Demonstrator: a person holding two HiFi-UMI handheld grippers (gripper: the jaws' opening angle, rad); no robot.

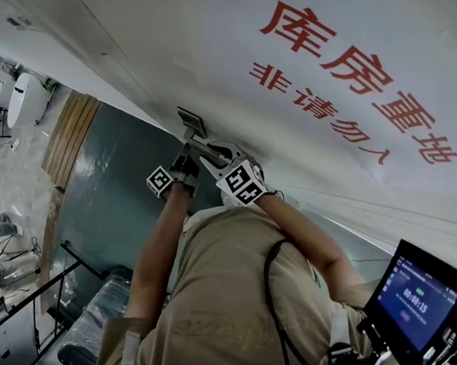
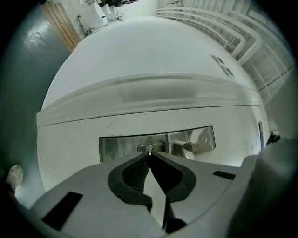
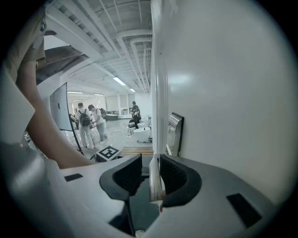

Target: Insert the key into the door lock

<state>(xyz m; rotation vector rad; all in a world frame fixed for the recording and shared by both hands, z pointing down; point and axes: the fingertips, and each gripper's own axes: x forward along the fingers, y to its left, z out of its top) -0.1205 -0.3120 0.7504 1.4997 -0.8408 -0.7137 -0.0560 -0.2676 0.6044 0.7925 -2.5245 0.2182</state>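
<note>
A steel lock plate (image 2: pixel 125 145) sits on the white door (image 2: pixel 153 60), with the keyhole cylinder (image 2: pixel 145 148) in its middle. My left gripper (image 2: pixel 149 155) is shut on a thin silver key (image 2: pixel 149 150), whose tip is at the keyhole. The door handle (image 2: pixel 186 146) juts out just right of it. In the right gripper view this handle (image 3: pixel 155 183) lies between the jaws of my right gripper (image 3: pixel 150 158), against the right pad, with a dark gap on the left side. In the head view both grippers meet at the lock plate (image 1: pixel 192 123).
Red characters (image 1: pixel 346 72) are printed on the white door. The door's edge (image 3: pixel 156 93) runs straight up beside the right gripper. A screen on a device (image 1: pixel 420 296) hangs at lower right. Several people (image 3: pixel 91 123) stand in the hall beyond. The floor (image 1: pixel 118 195) is dark green.
</note>
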